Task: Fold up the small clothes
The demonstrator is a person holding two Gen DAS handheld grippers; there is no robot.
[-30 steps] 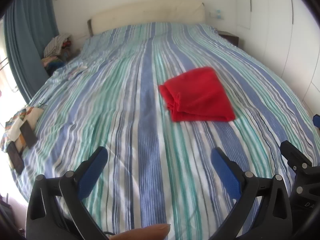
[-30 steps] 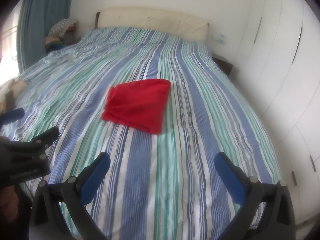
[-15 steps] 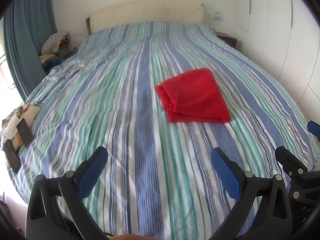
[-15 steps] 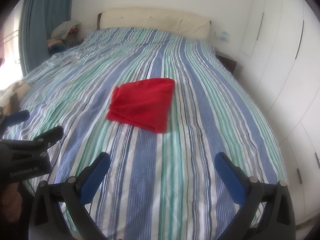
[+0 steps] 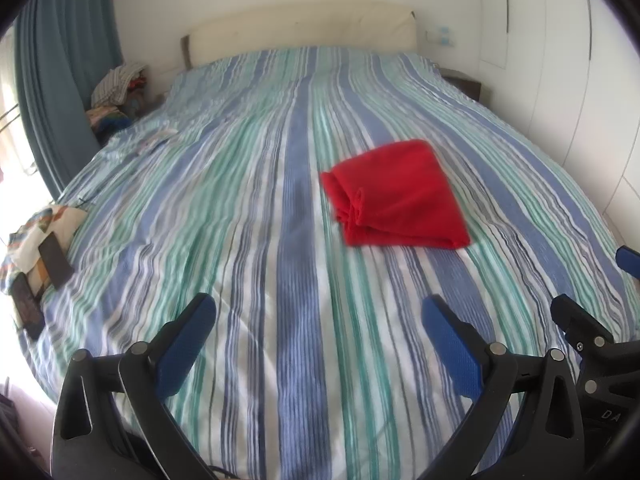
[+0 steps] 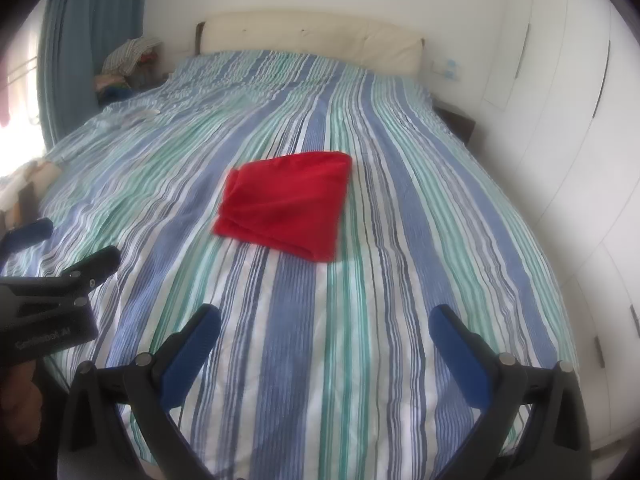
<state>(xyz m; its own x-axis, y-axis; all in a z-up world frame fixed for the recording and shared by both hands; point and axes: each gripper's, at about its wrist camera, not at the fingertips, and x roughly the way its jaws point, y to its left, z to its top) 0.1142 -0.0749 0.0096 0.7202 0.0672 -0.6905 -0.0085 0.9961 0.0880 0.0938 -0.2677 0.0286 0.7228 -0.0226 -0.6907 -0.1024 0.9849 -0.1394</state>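
Left wrist view first: my left gripper (image 5: 318,320) hangs above the near end of the bed (image 5: 248,240), its blue-padded fingers (image 5: 186,344) spread wide with nothing between them. Ahead and a little to the right, the red garment (image 5: 400,206) lies folded into a compact bundle on the striped cover, bunched edges facing left, well apart from the fingers. At the right edge I can see part of my right gripper (image 5: 592,304), beside the left one and clear of the cloth. A pile of clothes (image 5: 118,84) sits by the blue curtain (image 5: 64,60) at the far left, and a cream headboard (image 5: 300,32) closes off the far end.

Right wrist view: the right gripper (image 6: 326,330) hovers over the near end of the bed (image 6: 400,320) too, fingers (image 6: 460,354) wide apart and holding nothing. The red garment (image 6: 284,206) rests flat near the middle of the cover, ahead and slightly left. My left gripper (image 6: 68,248) shows at the left edge, away from the cloth. White wardrobe doors (image 6: 560,120) line the right side.
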